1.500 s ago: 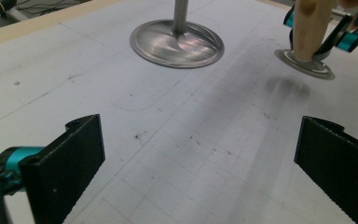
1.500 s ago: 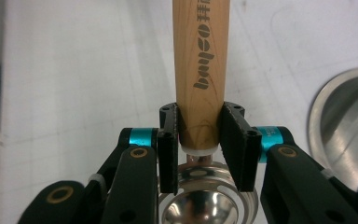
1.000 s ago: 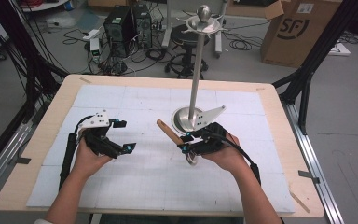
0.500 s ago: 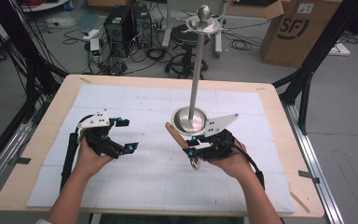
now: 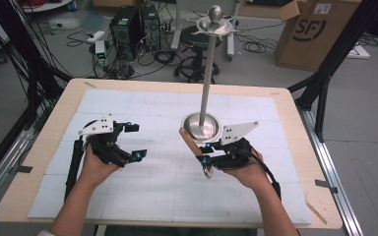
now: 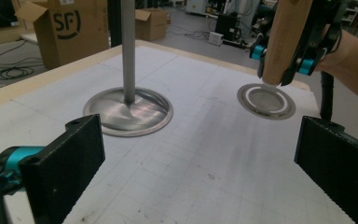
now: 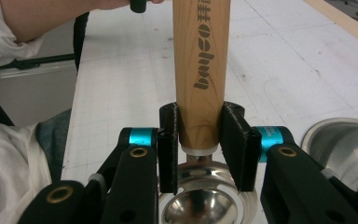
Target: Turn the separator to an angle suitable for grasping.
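The right gripper (image 7: 200,149) is clamped on a ladle's (image 7: 199,70) pale wooden handle, dark lettering along it, the shiny steel bowl just behind the jaws; the left gripper (image 6: 205,163) hangs apart, holding nothing

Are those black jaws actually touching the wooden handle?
Touching. In the right gripper view, the right gripper has both jaws pressed flat against the wooden handle, with no gap on either side.
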`<action>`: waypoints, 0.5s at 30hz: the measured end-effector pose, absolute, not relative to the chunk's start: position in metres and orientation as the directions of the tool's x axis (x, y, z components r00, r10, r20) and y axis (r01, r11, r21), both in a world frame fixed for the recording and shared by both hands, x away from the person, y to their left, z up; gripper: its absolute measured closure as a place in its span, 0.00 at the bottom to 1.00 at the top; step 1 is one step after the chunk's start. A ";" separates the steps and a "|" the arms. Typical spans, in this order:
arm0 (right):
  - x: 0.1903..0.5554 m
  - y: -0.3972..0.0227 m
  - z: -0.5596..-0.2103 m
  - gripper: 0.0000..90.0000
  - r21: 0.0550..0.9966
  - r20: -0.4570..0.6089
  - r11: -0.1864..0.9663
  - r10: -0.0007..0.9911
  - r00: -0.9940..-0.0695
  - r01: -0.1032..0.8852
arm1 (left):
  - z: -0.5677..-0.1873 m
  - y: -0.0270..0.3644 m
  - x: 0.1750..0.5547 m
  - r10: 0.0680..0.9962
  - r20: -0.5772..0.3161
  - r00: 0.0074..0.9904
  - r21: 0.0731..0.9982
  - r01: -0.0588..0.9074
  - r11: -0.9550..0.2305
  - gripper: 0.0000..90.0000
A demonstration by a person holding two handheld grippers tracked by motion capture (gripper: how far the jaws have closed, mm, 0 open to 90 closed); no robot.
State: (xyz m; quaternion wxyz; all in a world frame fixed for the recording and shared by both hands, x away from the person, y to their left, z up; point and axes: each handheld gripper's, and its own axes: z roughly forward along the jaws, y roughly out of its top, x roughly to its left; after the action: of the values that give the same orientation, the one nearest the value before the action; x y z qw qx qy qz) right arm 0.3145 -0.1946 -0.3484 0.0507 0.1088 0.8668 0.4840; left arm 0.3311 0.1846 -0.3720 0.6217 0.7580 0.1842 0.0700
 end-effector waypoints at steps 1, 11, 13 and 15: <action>0.314 -0.194 -0.349 0.76 0.850 0.022 0.508 0.235 -0.972 0.143 | -0.371 0.184 0.331 0.364 -0.123 0.923 0.969 0.190 -0.155 0.02; 0.315 -0.192 -0.349 0.76 0.881 0.024 0.455 0.234 -0.972 0.131 | -0.362 0.170 0.327 0.299 -0.125 0.946 0.979 0.167 -0.119 0.02; 0.315 -0.192 -0.348 0.76 0.883 0.019 0.452 0.232 -0.972 0.125 | -0.359 0.165 0.326 0.277 -0.126 0.953 0.981 0.162 -0.111 0.02; 0.313 -0.192 -0.347 0.76 0.884 0.032 0.448 0.230 -0.973 0.135 | -0.357 0.162 0.326 0.263 -0.130 0.956 0.982 0.160 -0.098 0.02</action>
State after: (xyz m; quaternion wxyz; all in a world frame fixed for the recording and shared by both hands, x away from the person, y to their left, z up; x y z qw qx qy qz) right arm 0.3133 -0.1919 -0.3474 0.0464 0.1073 0.8495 0.5145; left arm 0.3258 0.1622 -0.3573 0.6563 0.7398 0.1431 0.0393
